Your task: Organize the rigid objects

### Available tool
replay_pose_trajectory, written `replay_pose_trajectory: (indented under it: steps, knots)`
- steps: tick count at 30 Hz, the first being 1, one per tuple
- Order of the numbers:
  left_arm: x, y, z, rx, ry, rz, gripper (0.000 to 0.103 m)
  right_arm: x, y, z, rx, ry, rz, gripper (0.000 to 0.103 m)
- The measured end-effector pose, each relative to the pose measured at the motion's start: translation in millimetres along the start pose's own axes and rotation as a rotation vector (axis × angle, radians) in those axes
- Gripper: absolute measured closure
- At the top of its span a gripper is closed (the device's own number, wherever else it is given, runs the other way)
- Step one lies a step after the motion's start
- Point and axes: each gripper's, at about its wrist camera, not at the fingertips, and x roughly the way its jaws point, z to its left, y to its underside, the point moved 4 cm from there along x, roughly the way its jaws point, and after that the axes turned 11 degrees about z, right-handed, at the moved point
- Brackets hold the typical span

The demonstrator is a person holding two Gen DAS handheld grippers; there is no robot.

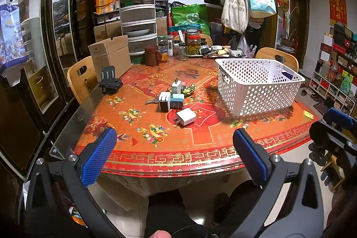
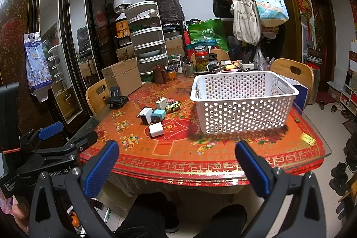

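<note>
Chargers lie clustered near the middle of the desk (image 1: 142,162), well ahead of both my pairs of jaws and touching neither. My left gripper (image 1: 174,155) hangs off the near edge with its jaws wide apart and nothing between them; my right gripper (image 2: 176,162) hangs likewise, jaws spread and bare. The blue pads (image 1: 98,160) are ribbed rubber on black plastic arms.

Nearest to me is a white charger (image 1: 186,116), a smooth rounded block lying flat, its two metal prongs pointing toward the near left. Just behind it sit a pale blue charger (image 1: 177,100) and a black and white charger (image 1: 164,100), side by side and touching, prongs facing me. A further white charger (image 1: 177,85) stands upright behind them, prongs up. Beside it lies a small yellow toy car (image 1: 189,89), its long axis running left to right. A bunch of keys (image 1: 151,101) sticks out to the left of the cluster.

Right of the cluster stands a white plastic basket (image 1: 258,90), rectangular, its walls full of round holes, well apart from the chargers. The desk carries a glossy red and orange cloth with flower prints under glass. A cardboard box (image 1: 111,55), a brown mug (image 1: 152,55) and glass jars (image 1: 193,44) stand at the far side.
</note>
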Motion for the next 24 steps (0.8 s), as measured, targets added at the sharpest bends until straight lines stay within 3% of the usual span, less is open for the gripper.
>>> replay_pose_trajectory:
  steps: [24]
  knots:
    - [6.7,2.9,0.8,-0.007,-0.007,0.007,0.0,2.9,1.7,-6.1,0.008,0.003,0.009,0.0]
